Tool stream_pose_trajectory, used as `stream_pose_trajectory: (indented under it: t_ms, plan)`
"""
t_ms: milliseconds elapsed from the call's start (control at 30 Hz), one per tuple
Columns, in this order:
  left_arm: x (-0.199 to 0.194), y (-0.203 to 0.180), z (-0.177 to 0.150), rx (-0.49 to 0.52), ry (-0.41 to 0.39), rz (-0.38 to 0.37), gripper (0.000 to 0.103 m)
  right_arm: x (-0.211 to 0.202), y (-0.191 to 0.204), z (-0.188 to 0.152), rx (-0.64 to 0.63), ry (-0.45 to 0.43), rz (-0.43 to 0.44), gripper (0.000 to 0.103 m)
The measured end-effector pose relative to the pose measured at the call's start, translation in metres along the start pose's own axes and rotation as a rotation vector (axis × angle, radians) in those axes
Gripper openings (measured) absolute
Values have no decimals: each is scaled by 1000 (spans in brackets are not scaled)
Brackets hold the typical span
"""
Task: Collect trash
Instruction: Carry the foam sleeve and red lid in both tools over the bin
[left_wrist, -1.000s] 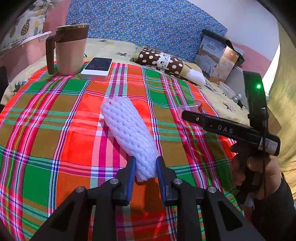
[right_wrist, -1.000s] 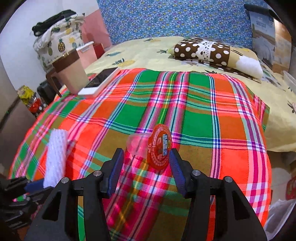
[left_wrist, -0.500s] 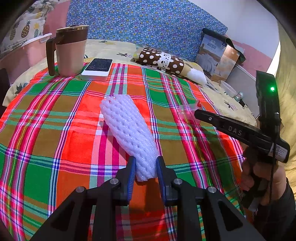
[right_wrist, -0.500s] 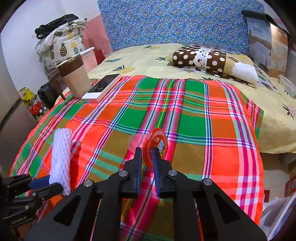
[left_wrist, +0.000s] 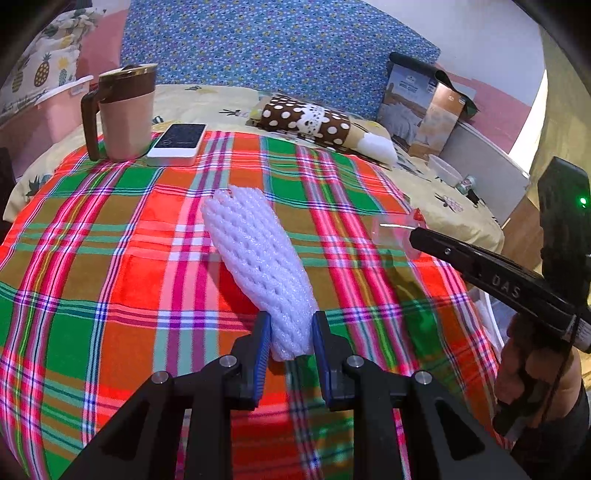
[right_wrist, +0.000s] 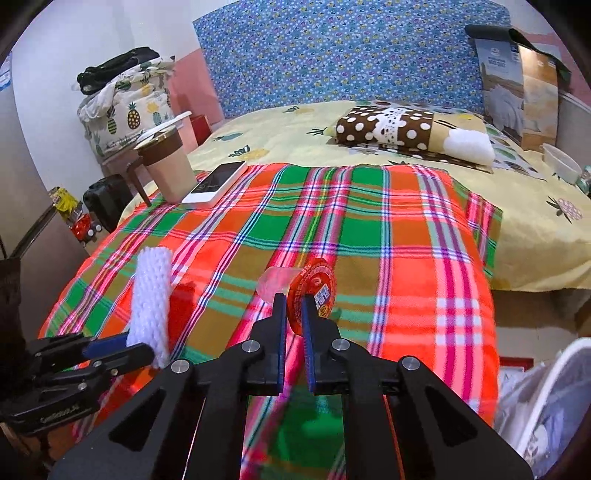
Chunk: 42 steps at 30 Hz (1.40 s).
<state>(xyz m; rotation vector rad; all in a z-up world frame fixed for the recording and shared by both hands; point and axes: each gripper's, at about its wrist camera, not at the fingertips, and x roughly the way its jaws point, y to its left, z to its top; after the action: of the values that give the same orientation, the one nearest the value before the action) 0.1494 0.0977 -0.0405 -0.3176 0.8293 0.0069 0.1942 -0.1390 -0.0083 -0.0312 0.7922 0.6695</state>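
From my left claw's camera, the foam net sleeve lies on the plaid cloth; mug and phone at eleven o'clock, pillow at one.

home bedroom | bed, pillow, plaid blanket

Left gripper, pitched downward, jaws partly closed and pressing on the near end of a white foam net sleeve. Right gripper, also pitched downward, jaws nearly together, clamping the red foil lid of a small clear cup. A hand wraps the right gripper's handle.
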Motion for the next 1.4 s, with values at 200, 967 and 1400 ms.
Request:
stream_pose_trajectory:
  t_ms: [200,967,1400]
  plan:
    - [-10,-19,-8,39,-4,-30,23,-23,-6,-13,34,-27,-6,10]
    - [-42,-102,-39,161,-16,-126,23,-88,-23,-54,127,-118,-55,10]
    - [-38,-135,-46,213,2,-172,23,-109,-44,-70,175,-145,-100,10]
